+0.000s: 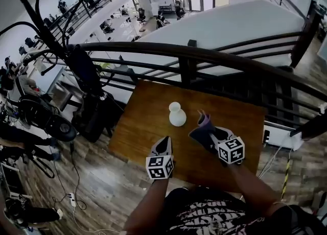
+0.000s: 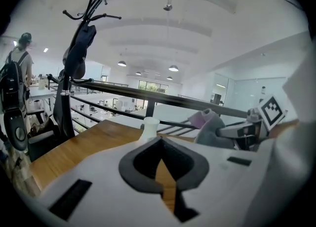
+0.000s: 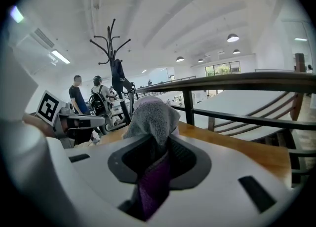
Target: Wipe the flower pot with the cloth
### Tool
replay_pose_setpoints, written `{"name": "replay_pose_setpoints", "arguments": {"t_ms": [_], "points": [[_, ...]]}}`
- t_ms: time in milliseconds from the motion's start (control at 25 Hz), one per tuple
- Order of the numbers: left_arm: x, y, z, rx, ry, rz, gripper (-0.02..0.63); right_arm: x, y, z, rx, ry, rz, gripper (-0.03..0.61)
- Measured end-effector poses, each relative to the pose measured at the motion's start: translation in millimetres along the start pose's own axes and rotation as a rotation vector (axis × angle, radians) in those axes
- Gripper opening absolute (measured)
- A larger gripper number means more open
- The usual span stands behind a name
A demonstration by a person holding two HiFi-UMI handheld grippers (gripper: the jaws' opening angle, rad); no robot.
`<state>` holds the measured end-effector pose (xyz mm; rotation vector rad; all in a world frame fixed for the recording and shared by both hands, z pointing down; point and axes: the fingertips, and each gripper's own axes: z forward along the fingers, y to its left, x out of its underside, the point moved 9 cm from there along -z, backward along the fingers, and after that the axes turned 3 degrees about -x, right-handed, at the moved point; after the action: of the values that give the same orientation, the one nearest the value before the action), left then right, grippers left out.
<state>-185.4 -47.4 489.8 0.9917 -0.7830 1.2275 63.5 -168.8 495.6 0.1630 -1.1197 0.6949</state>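
Observation:
A small white flower pot (image 1: 177, 115) stands upright near the middle of the wooden table (image 1: 143, 106). My right gripper (image 1: 210, 135) is shut on a grey and purple cloth (image 1: 203, 125), held just right of the pot and apart from it. In the right gripper view the cloth (image 3: 150, 115) bulges out between the jaws of this gripper (image 3: 157, 144). My left gripper (image 1: 165, 143) hovers in front of the pot, jaws together with nothing in them. In the left gripper view the pot (image 2: 149, 126) shows just beyond the tips of the left gripper (image 2: 159, 142), with the cloth (image 2: 212, 127) to its right.
A dark curved railing (image 1: 204, 55) runs along the table's far edge, with a drop to a lower floor behind it. A black coat stand (image 1: 76, 65) with bags stands left of the table. Cables lie on the wooden floor (image 1: 76, 193) at the left.

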Motion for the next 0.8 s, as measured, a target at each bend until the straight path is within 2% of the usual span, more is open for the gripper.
{"name": "replay_pose_setpoints", "arguments": {"t_ms": [160, 320, 520, 800], "points": [[-5.9, -11.0, 19.8, -0.017, 0.003, 0.025, -0.002, 3.2, -19.2, 1.1, -0.025, -0.001, 0.012, 0.083], [-24.5, 0.5, 35.8, -0.004, 0.007, 0.039, -0.002, 0.0, -19.4, 10.1, -0.014, -0.001, 0.038, 0.083], [-37.9, 16.7, 69.9, 0.050, 0.004, 0.074, -0.002, -1.1, -21.7, 31.0, 0.018, 0.000, 0.055, 0.083], [-65.0, 38.9, 124.2, 0.182, 0.020, 0.159, -0.002, -17.9, -22.0, 63.1, 0.113, 0.028, 0.068, 0.083]]}}
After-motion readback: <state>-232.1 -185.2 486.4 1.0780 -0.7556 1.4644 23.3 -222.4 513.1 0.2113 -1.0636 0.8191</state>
